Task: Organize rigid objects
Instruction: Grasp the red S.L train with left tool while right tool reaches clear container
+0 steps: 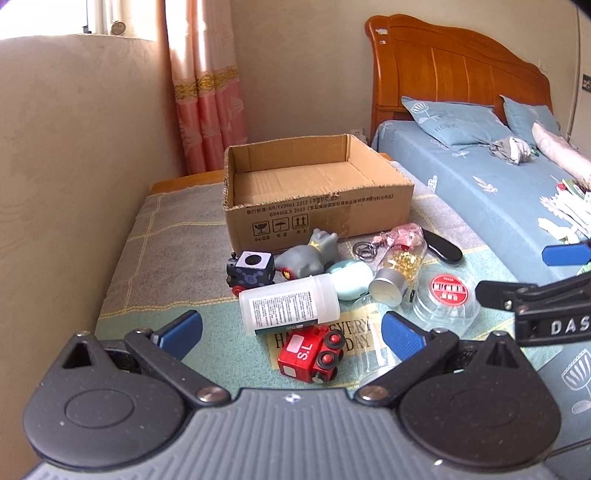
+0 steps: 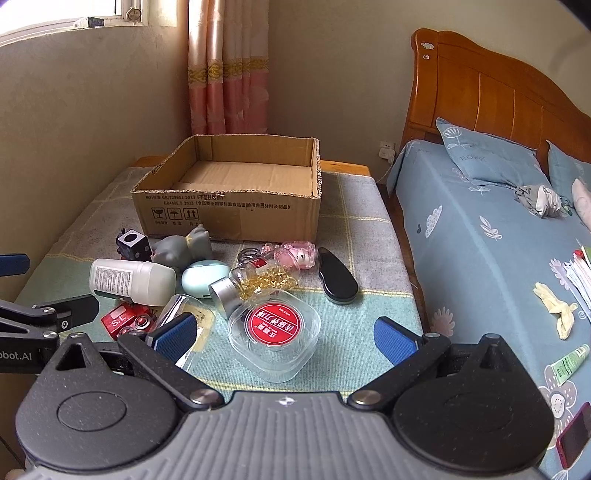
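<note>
On the bed (image 2: 480, 258): green tube (image 2: 569, 363).

Lighting: soft daylight from the window (image 2: 74, 14) at upper left, overexposed there; curtain (image 1: 207, 92) glows pink. Shadows: faint, diffuse under the cardboard box (image 2: 229, 206). Glare: mild on the clear plastic container (image 2: 273, 332). Distortion: strong fisheye bending, dark corner vignetting. Focus: sharp centrally, softer at edges.
</note>
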The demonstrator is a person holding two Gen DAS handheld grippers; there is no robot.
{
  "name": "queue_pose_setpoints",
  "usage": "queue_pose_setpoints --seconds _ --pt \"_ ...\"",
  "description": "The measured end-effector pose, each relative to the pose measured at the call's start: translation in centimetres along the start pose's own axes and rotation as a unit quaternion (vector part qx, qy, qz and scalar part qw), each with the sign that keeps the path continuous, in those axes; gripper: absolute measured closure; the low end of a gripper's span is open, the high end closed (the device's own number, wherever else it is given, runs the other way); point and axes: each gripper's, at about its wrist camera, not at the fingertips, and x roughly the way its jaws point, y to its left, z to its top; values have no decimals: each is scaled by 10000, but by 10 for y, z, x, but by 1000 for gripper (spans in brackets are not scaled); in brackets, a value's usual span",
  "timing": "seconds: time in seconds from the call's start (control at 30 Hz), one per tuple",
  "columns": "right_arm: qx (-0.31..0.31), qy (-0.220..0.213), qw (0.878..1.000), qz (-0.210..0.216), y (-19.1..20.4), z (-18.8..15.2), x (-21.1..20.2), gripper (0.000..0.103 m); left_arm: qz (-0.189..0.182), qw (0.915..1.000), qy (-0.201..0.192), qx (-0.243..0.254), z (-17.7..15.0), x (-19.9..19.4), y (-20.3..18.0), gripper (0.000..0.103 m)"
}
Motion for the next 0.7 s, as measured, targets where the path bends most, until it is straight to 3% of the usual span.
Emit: queue_pose_setpoints --seconds 0.3,0.7 --pt "-176 72 9998 -18 -22 -26 27 0 -261 9989 323 237 -29 39 10 1" --pt "-472 630 9964 310 -23 -51 77 0 -440 9952 855 199 -51 80 22 1"
